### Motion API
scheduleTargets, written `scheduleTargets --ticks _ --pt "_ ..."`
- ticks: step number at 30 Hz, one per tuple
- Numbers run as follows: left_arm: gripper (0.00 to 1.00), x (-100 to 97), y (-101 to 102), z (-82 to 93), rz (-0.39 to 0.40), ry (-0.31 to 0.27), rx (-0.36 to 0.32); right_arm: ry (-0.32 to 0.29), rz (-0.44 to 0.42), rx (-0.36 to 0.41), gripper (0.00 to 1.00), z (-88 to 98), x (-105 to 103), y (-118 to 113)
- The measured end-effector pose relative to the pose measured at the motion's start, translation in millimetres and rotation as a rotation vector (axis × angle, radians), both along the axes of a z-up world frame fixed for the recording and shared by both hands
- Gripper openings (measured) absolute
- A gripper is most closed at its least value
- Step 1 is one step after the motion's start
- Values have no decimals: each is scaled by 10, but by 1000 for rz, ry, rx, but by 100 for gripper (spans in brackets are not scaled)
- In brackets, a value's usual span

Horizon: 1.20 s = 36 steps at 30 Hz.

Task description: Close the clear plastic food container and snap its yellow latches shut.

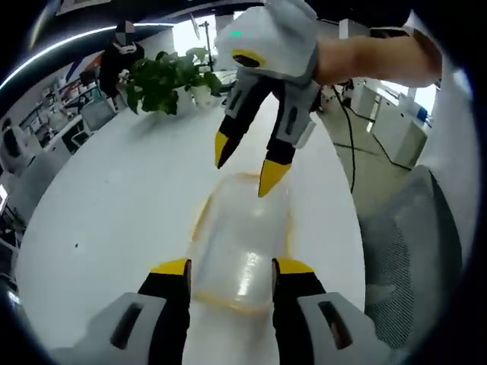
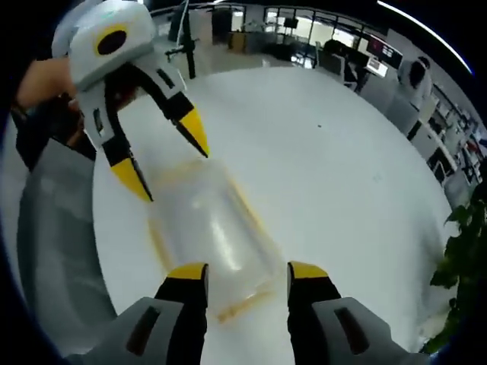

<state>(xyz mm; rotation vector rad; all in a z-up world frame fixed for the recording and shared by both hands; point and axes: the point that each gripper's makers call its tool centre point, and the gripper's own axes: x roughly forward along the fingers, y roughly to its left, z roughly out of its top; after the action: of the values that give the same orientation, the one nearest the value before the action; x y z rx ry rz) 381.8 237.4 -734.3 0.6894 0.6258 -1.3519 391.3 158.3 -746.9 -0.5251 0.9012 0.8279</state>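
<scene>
An open-plan office is shown: a long white table [image 1: 114, 198] is flanked by a grey mesh chair [image 1: 411, 243], a potted plant [image 1: 163, 80] is set on it, and rows of desks [image 2: 335, 38] are seen beyond.

Open-plan office. Long white table [image 1: 114, 198], potted plant [image 1: 163, 80] at far end. Grey mesh chair [image 1: 415, 243] beside table. Desks [image 2: 335, 53] behind, bright windows [image 1: 186, 34].

Container [image 1: 240, 255] on table [image 1: 114, 205], between left gripper [image 1: 230, 268] and right gripper [image 1: 245, 173]
</scene>
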Motion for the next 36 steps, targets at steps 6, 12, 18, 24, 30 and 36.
scheduleTargets --ticks 6,12,18,24,30,36 --pt "41 -11 -28 -42 -31 17 -3 -1 76 -11 40 -34 -9 79" --pt "40 -33 -99 -93 -66 36 7 19 150 -21 40 -65 -53 145" --pt "40 -79 -201 -103 -109 49 11 21 221 -18 38 -84 -68 230" --pt "40 -70 -250 -157 -120 72 34 21 277 -9 38 -112 -77 329" --pt "40 -69 -262 -208 -101 88 52 20 305 3 38 -115 -63 408" --pt "41 -96 -282 -221 -88 104 50 13 325 5 39 -83 -4 455"
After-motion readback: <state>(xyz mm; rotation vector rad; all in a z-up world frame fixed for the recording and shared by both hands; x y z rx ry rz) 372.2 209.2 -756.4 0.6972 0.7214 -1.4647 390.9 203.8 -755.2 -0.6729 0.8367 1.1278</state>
